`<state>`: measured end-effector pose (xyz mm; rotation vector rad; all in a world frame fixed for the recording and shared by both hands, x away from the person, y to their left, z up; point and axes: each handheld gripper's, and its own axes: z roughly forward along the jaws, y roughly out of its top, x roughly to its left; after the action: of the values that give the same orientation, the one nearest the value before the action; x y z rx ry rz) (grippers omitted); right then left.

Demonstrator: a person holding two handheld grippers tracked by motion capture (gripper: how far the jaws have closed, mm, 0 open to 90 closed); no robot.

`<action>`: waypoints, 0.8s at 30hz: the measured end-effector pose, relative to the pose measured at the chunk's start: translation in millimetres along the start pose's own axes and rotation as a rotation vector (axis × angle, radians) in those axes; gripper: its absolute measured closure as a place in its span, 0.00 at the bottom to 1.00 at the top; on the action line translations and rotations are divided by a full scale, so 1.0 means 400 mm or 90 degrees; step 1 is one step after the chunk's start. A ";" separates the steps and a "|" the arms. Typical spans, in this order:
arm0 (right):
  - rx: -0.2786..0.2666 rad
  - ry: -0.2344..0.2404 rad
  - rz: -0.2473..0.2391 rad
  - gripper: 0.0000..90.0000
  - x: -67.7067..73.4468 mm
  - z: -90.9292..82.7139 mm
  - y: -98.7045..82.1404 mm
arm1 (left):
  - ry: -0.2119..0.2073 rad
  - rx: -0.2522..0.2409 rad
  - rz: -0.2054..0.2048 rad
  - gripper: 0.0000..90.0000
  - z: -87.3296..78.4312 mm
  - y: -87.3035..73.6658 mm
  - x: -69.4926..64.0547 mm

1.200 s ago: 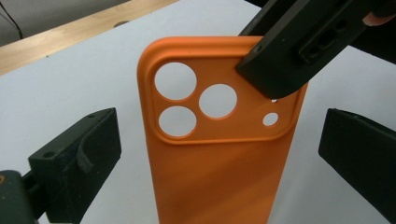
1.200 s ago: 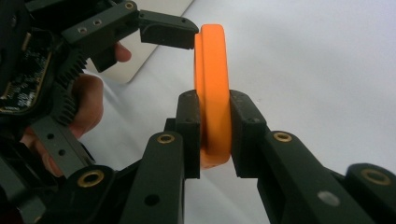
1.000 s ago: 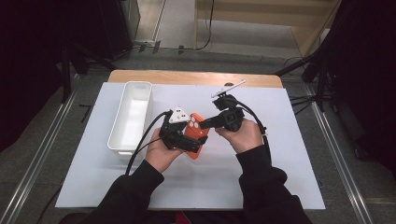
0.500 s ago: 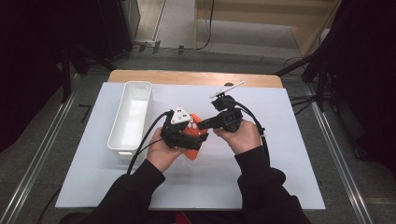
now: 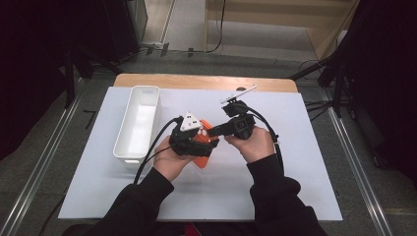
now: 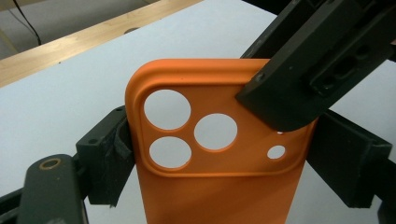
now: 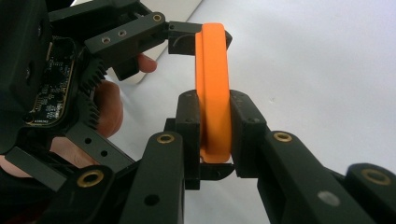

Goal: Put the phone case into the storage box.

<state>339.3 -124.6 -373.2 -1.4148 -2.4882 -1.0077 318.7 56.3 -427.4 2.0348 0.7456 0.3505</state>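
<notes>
The orange soft-plastic phone case w/ round camera holes (image 6: 219, 154) is held up above the white table cover (image 5: 295, 187), mid-table, between both grippers, looks like a handover or a two-point hold to steady it. Right gripper (image 7: 215, 135) clamps the case's thin edge, pads pressed on both faces. Left gripper (image 6: 219, 158) spans the case's width; its jaws have just been closing, the left pad touches the rim, contact on the other side is blocked by the right gripper's jaw, so grip is probable, not certain. Long white plastic bin (image 5: 140, 120) sits just left, likely the drop spot. The case's lower end is cut off in the left gripper view; in the high view hands cover most of it.
</notes>
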 end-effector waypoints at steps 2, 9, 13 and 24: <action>-0.002 0.001 -0.002 0.82 -0.001 -0.001 0.000 | -0.001 0.006 0.001 0.18 -0.002 0.002 0.000; 0.004 0.012 0.001 0.81 -0.002 0.000 0.000 | -0.022 0.015 -0.010 0.18 -0.003 0.004 0.007; -0.004 0.016 -0.007 0.79 -0.003 -0.008 -0.001 | -0.032 0.012 -0.013 0.18 -0.008 0.009 0.007; -0.032 0.028 -0.010 0.68 -0.006 -0.049 -0.004 | -0.047 0.018 -0.016 0.18 -0.014 0.016 0.005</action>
<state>335.1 -138.6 -359.8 -1.3746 -2.4634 -1.0992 319.8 58.9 -419.1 2.0518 0.7333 0.2501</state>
